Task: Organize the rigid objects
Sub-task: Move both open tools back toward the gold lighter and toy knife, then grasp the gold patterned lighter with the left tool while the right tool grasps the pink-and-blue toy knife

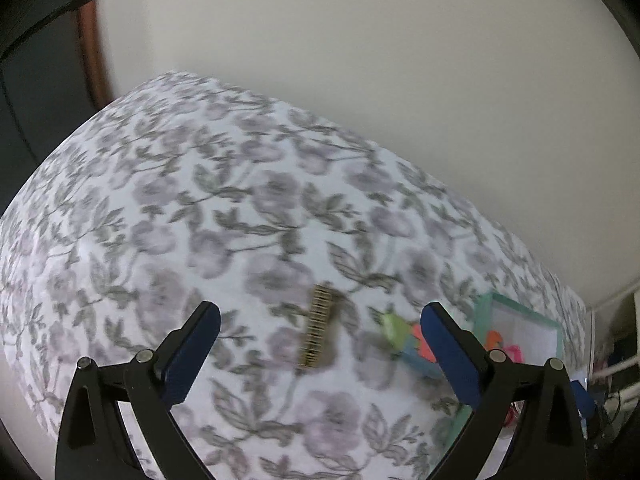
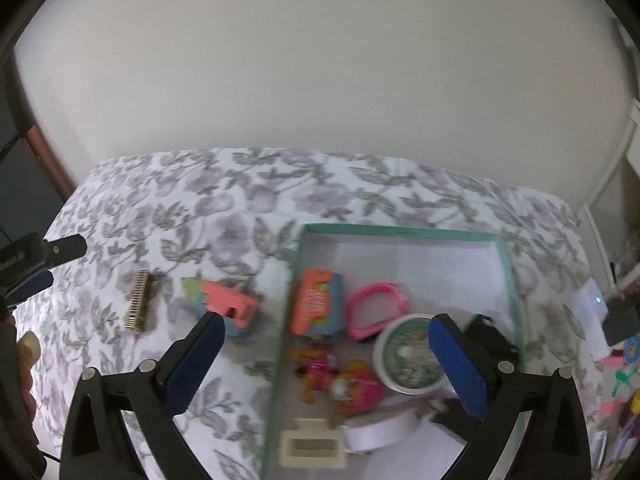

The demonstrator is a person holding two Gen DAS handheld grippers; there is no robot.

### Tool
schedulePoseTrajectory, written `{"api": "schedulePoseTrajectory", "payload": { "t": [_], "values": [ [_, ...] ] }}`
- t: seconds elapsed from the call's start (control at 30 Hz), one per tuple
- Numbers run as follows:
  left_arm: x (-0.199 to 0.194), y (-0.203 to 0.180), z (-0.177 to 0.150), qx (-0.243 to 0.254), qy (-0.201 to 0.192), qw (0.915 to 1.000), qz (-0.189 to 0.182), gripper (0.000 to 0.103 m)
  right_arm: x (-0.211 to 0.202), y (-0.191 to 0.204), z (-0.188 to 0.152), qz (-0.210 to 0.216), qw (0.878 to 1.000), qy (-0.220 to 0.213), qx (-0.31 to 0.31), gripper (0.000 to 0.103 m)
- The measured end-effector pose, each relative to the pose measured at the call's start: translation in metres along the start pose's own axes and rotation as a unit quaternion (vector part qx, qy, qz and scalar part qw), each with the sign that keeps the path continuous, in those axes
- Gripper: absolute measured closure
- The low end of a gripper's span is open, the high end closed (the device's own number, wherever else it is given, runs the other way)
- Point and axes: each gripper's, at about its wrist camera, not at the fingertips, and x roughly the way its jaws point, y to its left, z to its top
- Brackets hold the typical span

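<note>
A teal-rimmed box (image 2: 404,232) sits on the floral cloth and holds several items: an orange and blue toy (image 2: 318,306), a pink band (image 2: 374,306), a round tin (image 2: 408,354), a cream clip (image 2: 312,448). Left of it lie a pink, blue and green toy (image 2: 226,306) and a brass comb-like bar (image 2: 138,300). My right gripper (image 2: 322,340) is open and empty above the box's near left side. My left gripper (image 1: 320,328) is open and empty, with the bar (image 1: 318,330) between its fingers farther off. The box (image 1: 520,320) and toy (image 1: 404,334) show at right.
The floral-covered surface (image 1: 180,200) ends at a plain white wall behind. A dark doorway with a wood frame (image 1: 86,40) is at the left. Colourful clutter and a white device (image 2: 592,300) lie at the right edge. The other gripper (image 2: 36,264) shows at far left.
</note>
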Motion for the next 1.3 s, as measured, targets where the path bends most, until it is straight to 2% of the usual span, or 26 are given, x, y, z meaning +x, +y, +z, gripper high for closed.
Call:
{"api": "schedulePoseTrajectory", "payload": {
  "t": [0.1, 0.23, 0.37, 0.5, 0.67, 0.77, 0.9, 1.03, 1.1, 1.2, 1.3],
  "values": [
    [0.000, 0.020, 0.004, -0.014, 0.003, 0.9998, 0.011, 0.003, 0.006, 0.024, 0.001, 0.011, 1.000, -0.002, -0.019, 0.000],
    [0.004, 0.039, 0.006, -0.026, 0.008, 0.9992, 0.030, 0.003, 0.020, 0.054, -0.001, 0.046, 0.999, 0.005, -0.028, 0.000],
    [0.018, 0.047, 0.003, -0.037, 0.033, 0.9986, 0.018, 0.003, 0.037, 0.075, -0.006, 0.062, 0.997, 0.018, -0.042, 0.001],
    [0.034, 0.041, -0.002, -0.030, 0.054, 0.9980, 0.015, 0.003, 0.056, 0.087, -0.010, 0.070, 0.996, 0.033, -0.052, 0.006],
    [0.052, 0.031, -0.008, -0.009, 0.072, 0.9972, 0.019, 0.003, 0.077, 0.099, -0.006, 0.044, 0.994, 0.044, -0.093, 0.010],
    [0.066, 0.024, -0.012, 0.003, 0.079, 0.9968, 0.010, 0.003, 0.092, 0.102, 0.000, 0.043, 0.992, 0.058, -0.106, 0.011],
    [0.082, 0.020, -0.016, -0.005, 0.078, 0.9968, -0.016, 0.003, 0.110, 0.106, 0.002, 0.041, 0.989, 0.076, -0.117, 0.012],
    [0.097, 0.010, -0.023, 0.016, 0.083, 0.9964, -0.010, 0.004, 0.129, 0.110, 0.000, 0.040, 0.987, 0.094, -0.127, 0.012],
    [0.102, 0.007, -0.026, 0.019, 0.087, 0.9959, -0.018, 0.006, 0.134, 0.112, -0.002, 0.031, 0.985, 0.095, -0.138, 0.013],
    [0.109, 0.003, -0.029, 0.024, 0.094, 0.9950, -0.024, 0.017, 0.139, 0.113, -0.003, 0.029, 0.983, 0.098, -0.151, 0.013],
    [0.116, 0.001, -0.033, 0.027, 0.104, 0.9939, -0.024, 0.021, 0.140, 0.108, -0.008, 0.045, 0.982, 0.113, -0.144, 0.021]
  ]
}}
